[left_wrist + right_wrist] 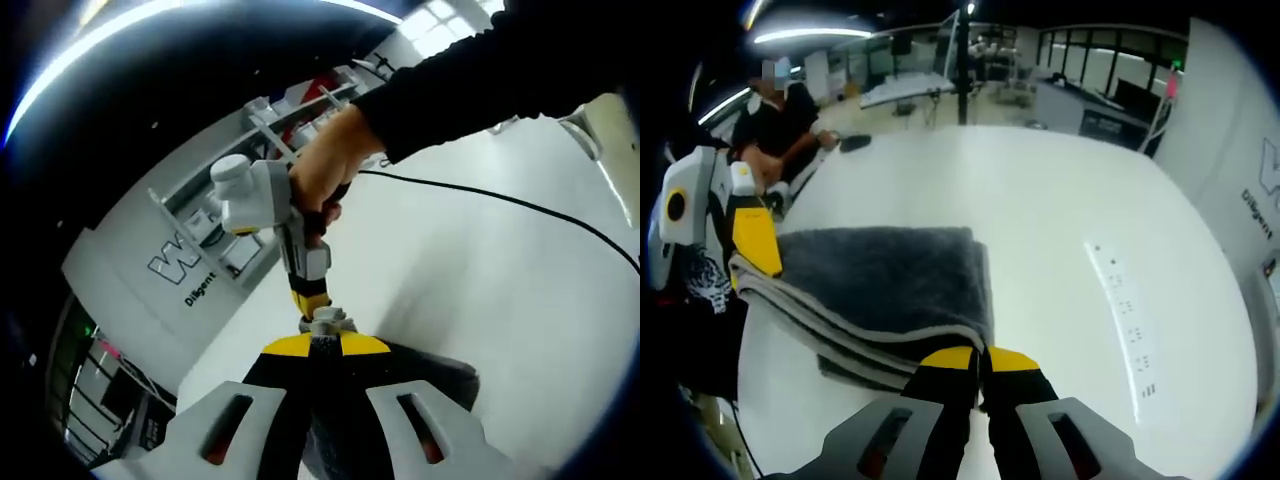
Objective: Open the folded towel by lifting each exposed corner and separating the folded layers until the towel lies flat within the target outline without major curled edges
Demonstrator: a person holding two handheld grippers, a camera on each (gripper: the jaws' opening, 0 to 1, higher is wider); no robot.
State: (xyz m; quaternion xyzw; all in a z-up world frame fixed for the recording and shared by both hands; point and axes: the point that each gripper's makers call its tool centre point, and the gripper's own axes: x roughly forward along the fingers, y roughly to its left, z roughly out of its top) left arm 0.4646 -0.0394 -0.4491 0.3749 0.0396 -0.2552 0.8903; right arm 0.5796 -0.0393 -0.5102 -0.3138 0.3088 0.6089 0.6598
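Both jaws prob. pinching towel (890,285) edge.

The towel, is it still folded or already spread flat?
Still folded. In the right gripper view the grey towel lies in stacked layers on the white table, its upper layer held at opposite ends by both grippers.

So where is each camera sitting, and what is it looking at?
Left gripper view: rides on the left gripper, looking along its jaws, shut on the grey towel, towards the right gripper held by a hand in a black sleeve.
Right gripper view: rides on the right gripper, shut on the towel, facing across the white table; the left gripper grips the towel's far edge.
Shared: the towel, the table and both grippers.
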